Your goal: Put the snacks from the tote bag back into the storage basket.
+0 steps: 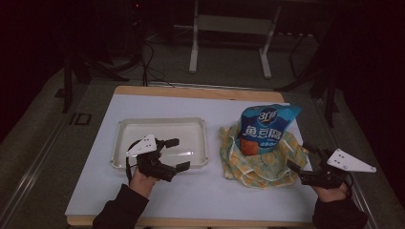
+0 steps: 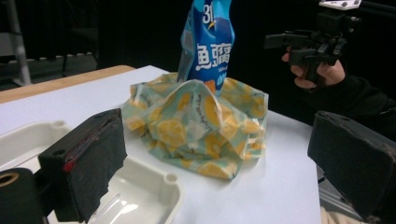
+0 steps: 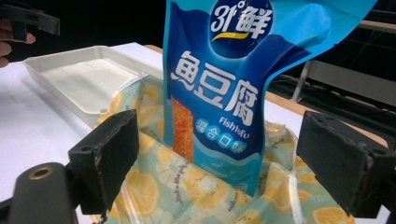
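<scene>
Blue and glossy, a snack pouch (image 1: 265, 128) stands upright in the mouth of a crumpled bag printed with lemon slices (image 1: 260, 162), on the right part of the white table top (image 1: 191, 195). The pouch's lower end is sunk into the bag's folds, and its top leans a little toward the far right. In the right gripper view the pouch (image 3: 233, 84) rises between the two black jaws, with the lemon bag (image 3: 196, 191) spread beneath it.

To the left of the bag, a little apart from it, lies a shallow white tray (image 1: 125, 125).

The left gripper (image 1: 175, 153) hovers over the near right part of the tray, its jaws spread wide with nothing between them. In the left gripper view the tray's corner (image 2: 168, 186) sits just below the jaws, and the bag (image 2: 201, 130) with the pouch (image 2: 208, 42) lies ahead.

The right gripper (image 1: 299, 156) is at the bag's right edge, pointing toward it. Its jaws are also wide apart and hold nothing; whether their tips touch the bag I cannot tell.
</scene>
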Demonstrator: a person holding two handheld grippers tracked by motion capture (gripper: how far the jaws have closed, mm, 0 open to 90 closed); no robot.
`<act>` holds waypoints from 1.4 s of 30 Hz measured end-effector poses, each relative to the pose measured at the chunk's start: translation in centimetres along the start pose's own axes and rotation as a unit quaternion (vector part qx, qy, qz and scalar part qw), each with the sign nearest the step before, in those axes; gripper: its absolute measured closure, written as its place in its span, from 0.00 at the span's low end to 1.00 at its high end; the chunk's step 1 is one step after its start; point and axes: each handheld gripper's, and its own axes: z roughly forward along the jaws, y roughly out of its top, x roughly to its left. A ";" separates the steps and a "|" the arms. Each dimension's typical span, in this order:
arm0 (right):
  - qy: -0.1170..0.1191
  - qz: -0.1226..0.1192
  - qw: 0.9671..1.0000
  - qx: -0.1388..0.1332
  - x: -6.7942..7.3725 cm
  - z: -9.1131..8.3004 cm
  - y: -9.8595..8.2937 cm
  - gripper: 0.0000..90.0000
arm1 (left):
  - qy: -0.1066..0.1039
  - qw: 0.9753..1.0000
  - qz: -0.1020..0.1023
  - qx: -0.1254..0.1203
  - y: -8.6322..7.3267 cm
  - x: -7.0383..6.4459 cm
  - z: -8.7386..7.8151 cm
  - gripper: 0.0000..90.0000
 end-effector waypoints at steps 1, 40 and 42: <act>0.001 0.000 1.000 0.000 -0.1 0.0 0.1 0.14 | -0.011 1.000 0.003 -0.002 0.1 0.0 0.2 0.05; 0.009 0.011 1.000 0.023 -2.9 3.1 1.3 0.21 | -0.038 0.997 0.033 0.059 4.8 0.6 13.7 0.08; 0.012 0.010 1.000 0.023 -3.1 3.3 1.4 0.23 | -0.033 0.997 0.033 0.059 4.8 0.7 14.3 0.08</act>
